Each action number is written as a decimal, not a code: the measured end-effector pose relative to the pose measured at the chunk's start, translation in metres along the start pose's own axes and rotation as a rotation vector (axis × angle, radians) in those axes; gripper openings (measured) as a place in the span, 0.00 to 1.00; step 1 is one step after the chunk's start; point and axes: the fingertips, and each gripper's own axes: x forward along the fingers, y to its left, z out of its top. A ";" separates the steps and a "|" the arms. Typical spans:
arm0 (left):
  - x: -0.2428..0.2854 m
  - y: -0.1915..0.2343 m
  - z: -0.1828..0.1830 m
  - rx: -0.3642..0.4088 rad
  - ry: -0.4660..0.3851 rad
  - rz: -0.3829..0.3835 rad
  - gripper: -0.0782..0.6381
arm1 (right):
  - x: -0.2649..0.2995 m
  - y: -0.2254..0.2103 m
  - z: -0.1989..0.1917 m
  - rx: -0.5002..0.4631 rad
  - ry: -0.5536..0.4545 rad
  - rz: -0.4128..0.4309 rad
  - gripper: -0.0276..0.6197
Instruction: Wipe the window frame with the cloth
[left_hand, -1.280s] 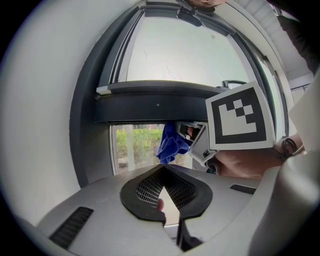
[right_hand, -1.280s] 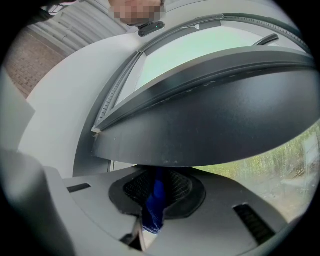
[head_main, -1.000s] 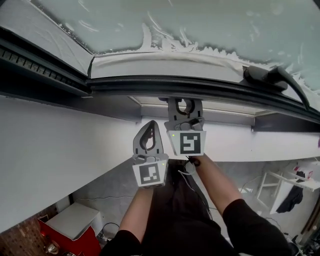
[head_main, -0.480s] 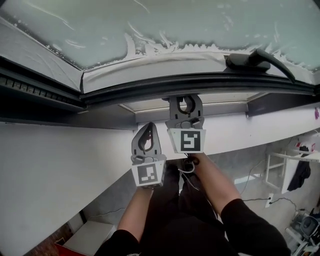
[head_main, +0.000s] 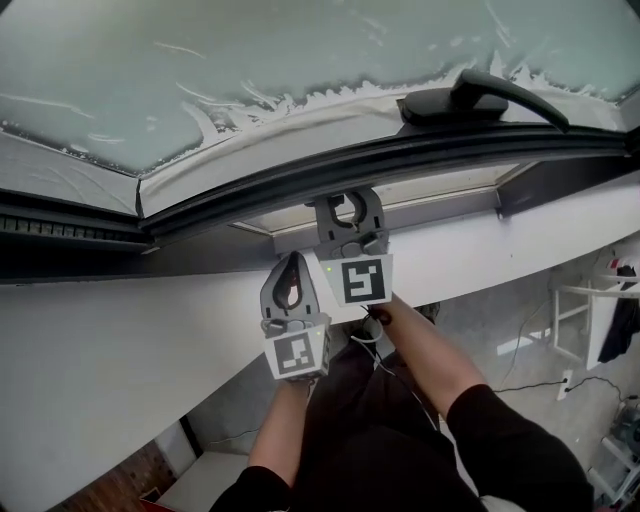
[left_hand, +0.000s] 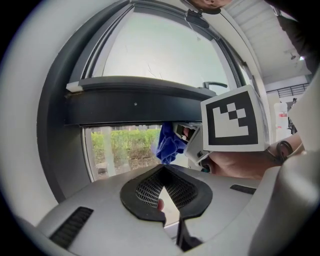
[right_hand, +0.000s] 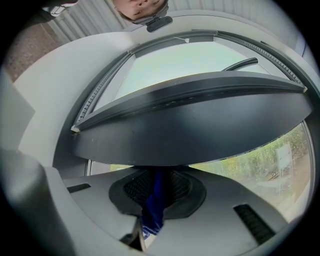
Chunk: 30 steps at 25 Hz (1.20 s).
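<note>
The right gripper (right_hand: 156, 176) is clamped on the blue cloth (right_hand: 153, 210), a strip of which runs down between its dark pads; its jaws point up at the underside of the dark window frame (right_hand: 200, 130), close beneath it. The left gripper (left_hand: 163, 171) has its jaws together with nothing between them, and sits just beside and below the right one.

The step in hand looks like wiping the frame's lower edge. The next move likely calls for pressing the cloth to the frame and sliding along it, with the grip kept firm.

The head view shows both grippers under the frame (head_main: 400, 160), the handle (head_main: 480, 95) and the frosted glass (head_main: 250, 50), but no cloth. The left gripper view alone shows the cloth (left_hand: 169, 142) bunched at the right gripper's tips, with greenery beyond.
</note>
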 end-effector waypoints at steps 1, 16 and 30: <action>0.001 0.000 0.002 0.000 -0.002 0.007 0.12 | 0.001 -0.001 0.001 0.008 -0.007 0.002 0.09; -0.005 -0.013 0.007 -0.009 0.002 0.081 0.12 | -0.005 -0.019 -0.002 0.065 0.032 0.019 0.09; 0.003 -0.034 0.017 -0.009 -0.007 0.087 0.12 | -0.012 -0.047 0.001 0.049 0.040 0.013 0.09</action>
